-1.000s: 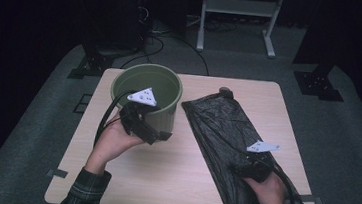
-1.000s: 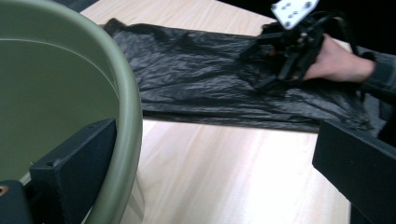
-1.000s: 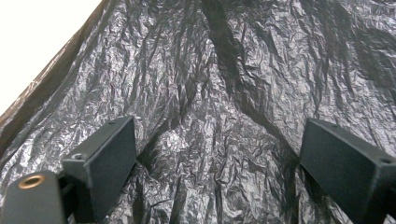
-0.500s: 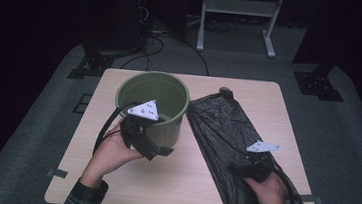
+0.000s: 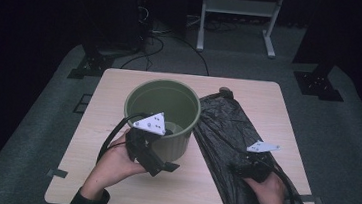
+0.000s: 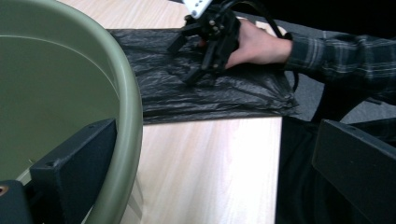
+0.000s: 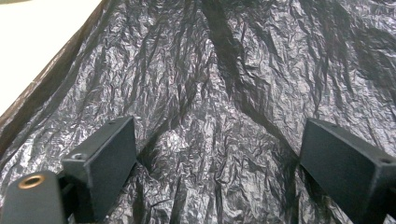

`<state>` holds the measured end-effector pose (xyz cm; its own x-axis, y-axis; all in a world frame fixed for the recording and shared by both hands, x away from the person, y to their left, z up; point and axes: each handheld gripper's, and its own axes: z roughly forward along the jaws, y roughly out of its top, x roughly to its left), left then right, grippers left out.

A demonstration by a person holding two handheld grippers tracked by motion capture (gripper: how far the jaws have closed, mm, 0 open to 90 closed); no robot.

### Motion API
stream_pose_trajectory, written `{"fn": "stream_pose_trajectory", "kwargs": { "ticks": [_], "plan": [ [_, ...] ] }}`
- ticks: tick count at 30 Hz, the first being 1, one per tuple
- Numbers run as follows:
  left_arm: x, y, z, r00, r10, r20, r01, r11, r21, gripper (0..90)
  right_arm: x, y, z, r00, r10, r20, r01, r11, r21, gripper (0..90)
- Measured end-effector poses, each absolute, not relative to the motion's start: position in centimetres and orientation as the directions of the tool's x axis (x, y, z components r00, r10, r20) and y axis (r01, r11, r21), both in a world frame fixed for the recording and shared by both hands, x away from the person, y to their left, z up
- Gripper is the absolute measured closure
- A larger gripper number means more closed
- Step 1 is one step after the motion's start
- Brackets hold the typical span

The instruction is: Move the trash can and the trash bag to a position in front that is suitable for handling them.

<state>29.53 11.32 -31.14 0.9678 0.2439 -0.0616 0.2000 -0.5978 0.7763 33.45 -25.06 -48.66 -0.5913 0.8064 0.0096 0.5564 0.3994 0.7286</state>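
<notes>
Your left hand-held gripper [image 5: 156, 155] straddles the smooth round green bucket's [image 5: 166, 105] rim, unclenched; your right hand-held gripper [image 5: 243, 169] gapes over the crinkled black bag [image 5: 226, 131].

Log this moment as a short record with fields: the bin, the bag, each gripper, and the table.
bin: green bin upright on the table, open top, nothing visible inside
bag: black plastic bag lying flat and crinkled beside the bin, on its right
left gripper: left gripper open, jaws straddling the bin's near rim, one inside, one outside
right gripper: right gripper open, jaws spread just over the bag
table: light wooden table
</notes>
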Motion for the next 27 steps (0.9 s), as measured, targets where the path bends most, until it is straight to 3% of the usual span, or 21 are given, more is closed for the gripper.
{"fn": "stream_pose_trajectory", "kwargs": {
  "ticks": [16,27],
  "plan": [
    [27.3,9.9,-31.1,0.981,0.181,-0.071,0.168,-0.611,0.773,0.0,33.4,-25.1,-48.7,-0.591,0.807,0.009,0.557,0.399,0.728,10.0],
    [28.0,10.9,-30.2,0.977,0.198,-0.074,0.180,-0.596,0.782,2.8,33.4,-25.1,-48.7,-0.591,0.807,0.010,0.557,0.399,0.728,10.0]
  ]
}}
